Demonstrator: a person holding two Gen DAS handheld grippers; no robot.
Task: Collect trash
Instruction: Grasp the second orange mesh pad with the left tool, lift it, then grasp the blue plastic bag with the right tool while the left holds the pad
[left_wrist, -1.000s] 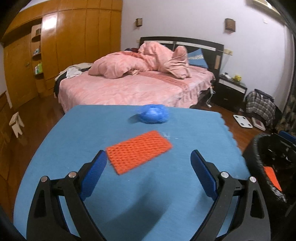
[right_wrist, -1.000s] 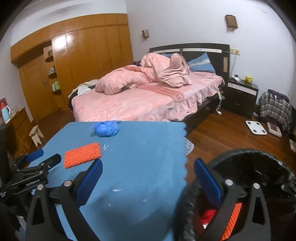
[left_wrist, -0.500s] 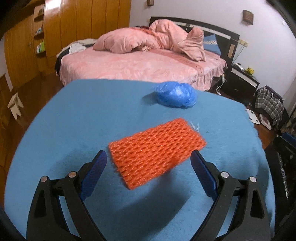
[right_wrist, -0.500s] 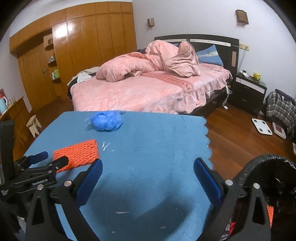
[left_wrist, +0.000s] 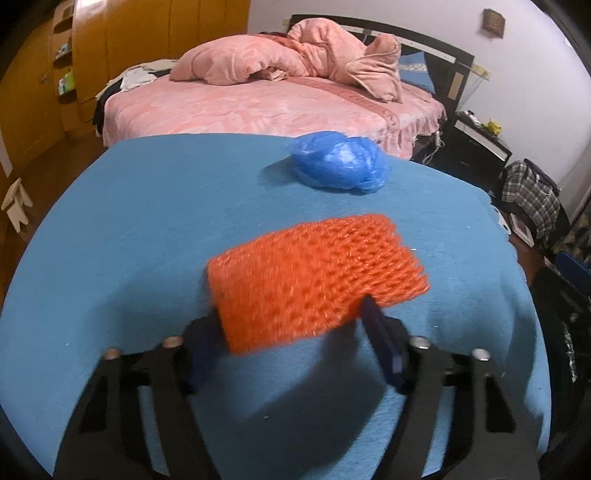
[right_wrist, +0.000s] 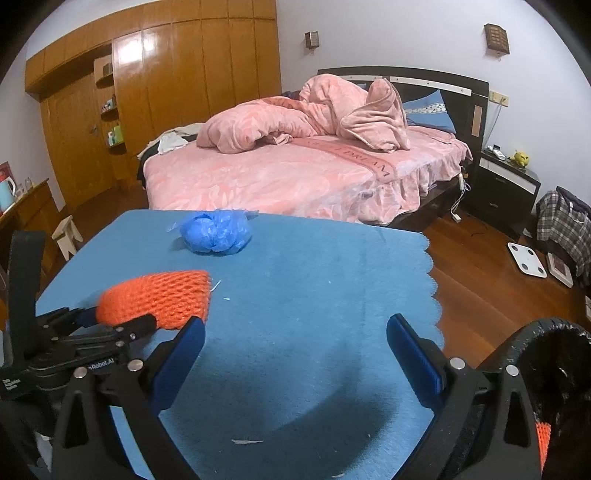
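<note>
The left gripper (left_wrist: 291, 325) is closing its fingers on the bowed orange foam mesh (left_wrist: 314, 280) over the felt-like blue worktop (left_wrist: 147, 221); the right gripper (right_wrist: 295, 354) is gaping, released.

Your left gripper (left_wrist: 291, 325), angled down, has just been closing on the net (left_wrist: 314, 280); your right gripper (right_wrist: 295, 343) gapes empty.

wide bare blue cloth (right_wrist: 314, 295) ahead — only the blue bag (right_wrist: 216, 236) interrupts it.

One orange net (left_wrist: 314, 284) — one blue bag (left_wrist: 338, 166)
</note>
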